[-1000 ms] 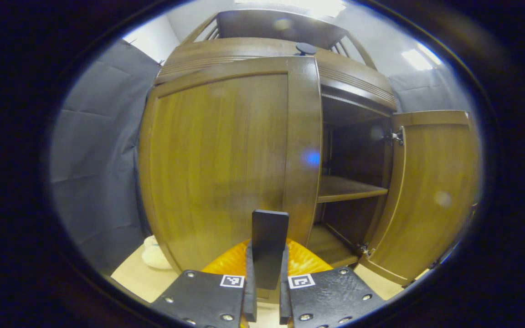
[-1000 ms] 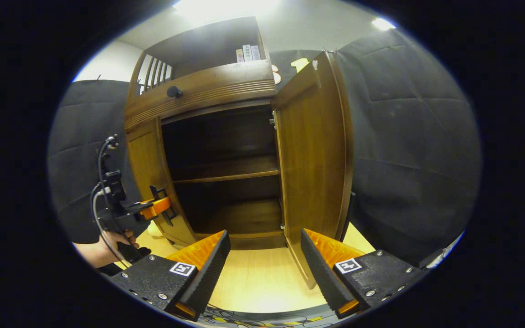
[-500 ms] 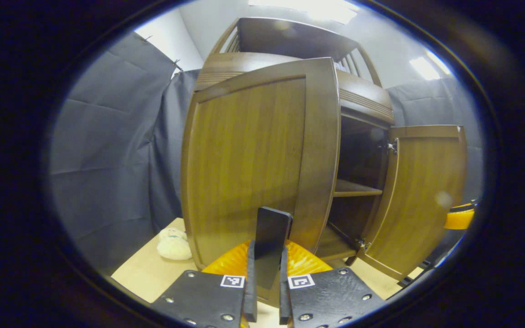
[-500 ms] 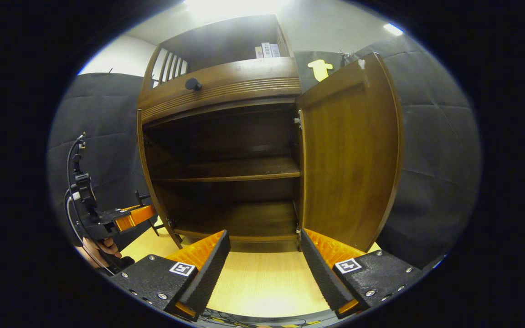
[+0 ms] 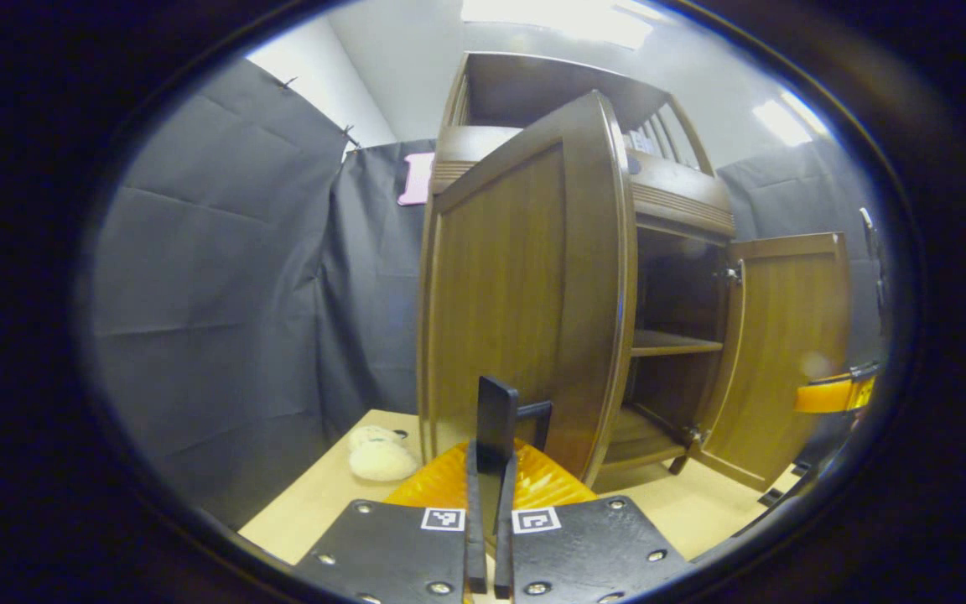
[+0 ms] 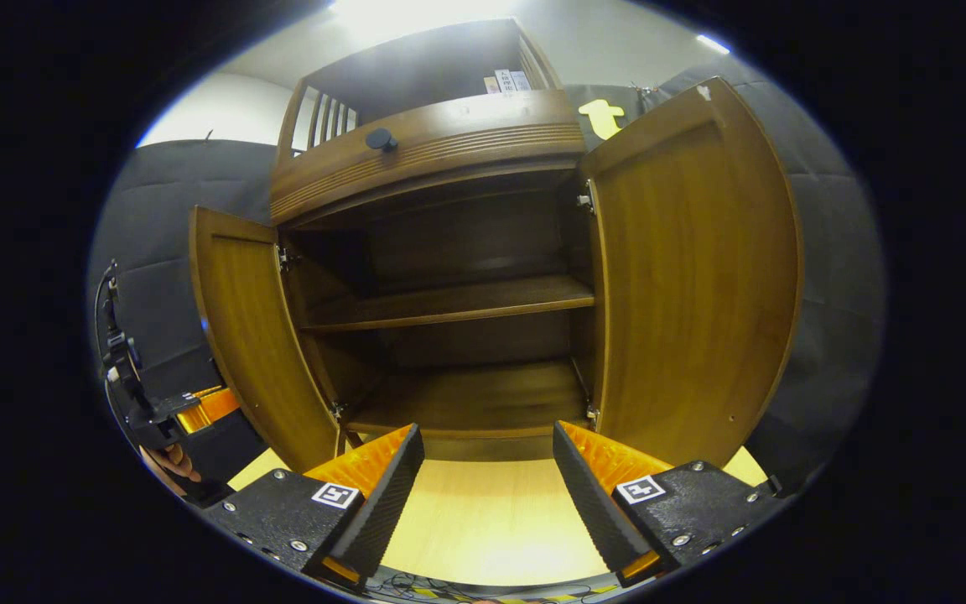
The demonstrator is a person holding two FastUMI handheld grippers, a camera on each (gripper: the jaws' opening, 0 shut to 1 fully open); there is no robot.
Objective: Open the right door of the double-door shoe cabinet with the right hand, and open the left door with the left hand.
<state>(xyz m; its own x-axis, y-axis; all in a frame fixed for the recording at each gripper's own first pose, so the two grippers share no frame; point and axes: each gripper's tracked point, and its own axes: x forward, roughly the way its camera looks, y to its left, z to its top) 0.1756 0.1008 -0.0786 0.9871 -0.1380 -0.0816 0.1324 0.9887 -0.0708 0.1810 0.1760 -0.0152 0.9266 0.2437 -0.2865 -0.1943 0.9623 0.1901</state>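
The brown shoe cabinet [image 6: 424, 151] stands with both doors swung out. My left gripper [image 5: 487, 457] is shut on the dark bar handle [image 5: 495, 411] at the free edge of the left door [image 5: 516, 302]. That left door [image 6: 244, 335] stands wide open in the right gripper view, with the left gripper [image 6: 198, 407] and a hand [image 6: 168, 461] beside it. The right door [image 6: 693, 285] is open too. In front of the cabinet's floor my right gripper [image 6: 487, 453] is open, with nothing between its fingers. A bare shelf [image 6: 449, 302] crosses the inside.
A white fluffy thing [image 5: 378, 457] lies on the pale wooden floor [image 6: 483, 520] to the left of the cabinet. A round dark knob [image 6: 381, 138] sits on the drawer front above the doors. Black cloth walls close in both sides.
The left door has swung from nearly closed to wide open, with my left gripper still clamped on its handle. The right gripper stays open and now faces the cabinet's inside more squarely.
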